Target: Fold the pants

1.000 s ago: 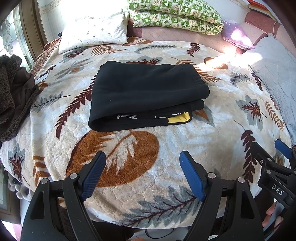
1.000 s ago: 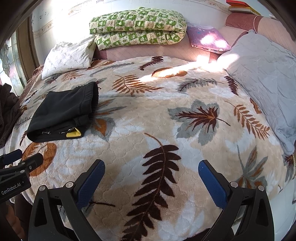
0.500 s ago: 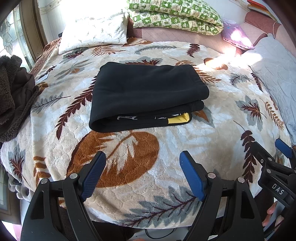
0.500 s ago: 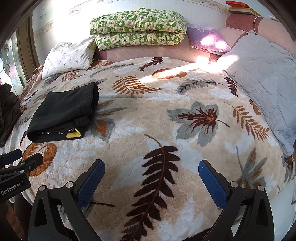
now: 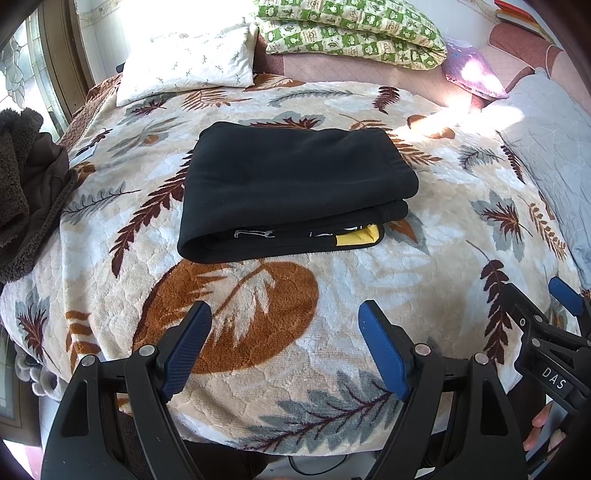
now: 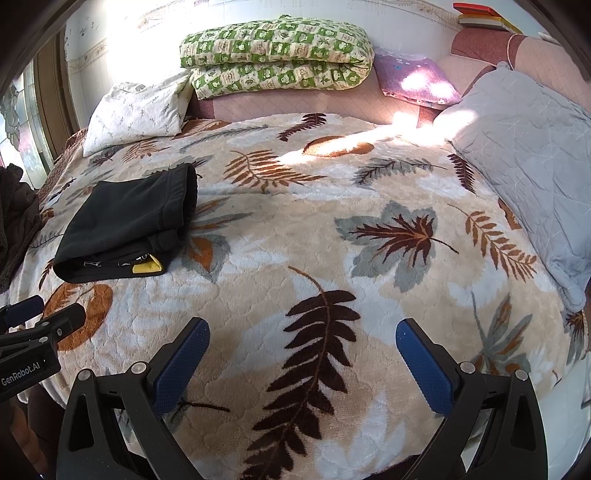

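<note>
The black pants (image 5: 295, 188) lie folded into a compact rectangle on the leaf-patterned blanket (image 5: 258, 302), a yellow patch showing at the near right corner. In the right wrist view the same pants (image 6: 125, 221) sit far left. My left gripper (image 5: 284, 325) hovers open above the blanket's near edge, well short of the pants, with nothing between its blue pads. Off to the right of the pants, my right gripper (image 6: 301, 339) is open and empty too, over the blanket. Each gripper shows at the edge of the other's view.
A white pillow (image 5: 188, 59), a green patterned quilt (image 5: 351, 29) and a purple cushion (image 5: 469, 70) line the headboard. A grey quilted pillow (image 6: 528, 155) lies along the right side. Dark brown fleece clothing (image 5: 22, 184) is heaped at the left bed edge.
</note>
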Tool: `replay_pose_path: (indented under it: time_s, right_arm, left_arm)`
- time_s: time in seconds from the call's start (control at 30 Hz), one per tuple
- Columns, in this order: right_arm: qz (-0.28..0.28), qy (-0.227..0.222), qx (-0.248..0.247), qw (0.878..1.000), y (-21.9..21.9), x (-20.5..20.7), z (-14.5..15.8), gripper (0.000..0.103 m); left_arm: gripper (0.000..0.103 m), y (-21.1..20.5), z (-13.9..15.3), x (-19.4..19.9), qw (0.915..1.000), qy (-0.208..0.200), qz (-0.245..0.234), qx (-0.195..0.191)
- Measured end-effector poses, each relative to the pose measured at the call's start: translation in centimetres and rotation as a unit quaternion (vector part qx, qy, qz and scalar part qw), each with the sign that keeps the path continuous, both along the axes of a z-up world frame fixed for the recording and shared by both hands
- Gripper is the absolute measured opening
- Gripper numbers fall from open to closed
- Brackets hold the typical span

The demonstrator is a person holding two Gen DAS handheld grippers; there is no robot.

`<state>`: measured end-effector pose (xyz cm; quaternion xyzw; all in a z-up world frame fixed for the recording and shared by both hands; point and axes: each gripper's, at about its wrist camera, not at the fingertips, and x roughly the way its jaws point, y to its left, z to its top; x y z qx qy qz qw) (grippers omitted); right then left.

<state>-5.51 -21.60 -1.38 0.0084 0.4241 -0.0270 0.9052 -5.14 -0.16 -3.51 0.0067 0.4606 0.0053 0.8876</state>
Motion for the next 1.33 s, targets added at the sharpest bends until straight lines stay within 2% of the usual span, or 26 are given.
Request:
replay_pose_path:
  time_s: [0.67, 0.87, 1.33]
  right_arm:
    - [0.003, 0.002, -0.002, 1.000, -0.2, 0.1, 0.2, 0.102]
    - [0.005, 0.003, -0.002, 1.000, -0.1, 0.2, 0.0, 0.102]
    - [0.003, 0.003, 0.002, 1.000, -0.3, 0.2, -0.2, 0.102]
  left_arm:
    - [0.082, 0.3, -0.2, 0.4, 0.9999, 0.007, -0.004, -0.007]
    - [0.082, 0.7, 0.0, 0.4, 0.9999, -0.004, -0.001, -0.014]
    - [0.082, 1.2, -0.2, 1.0, 0.9996, 0.014, 0.005, -0.023]
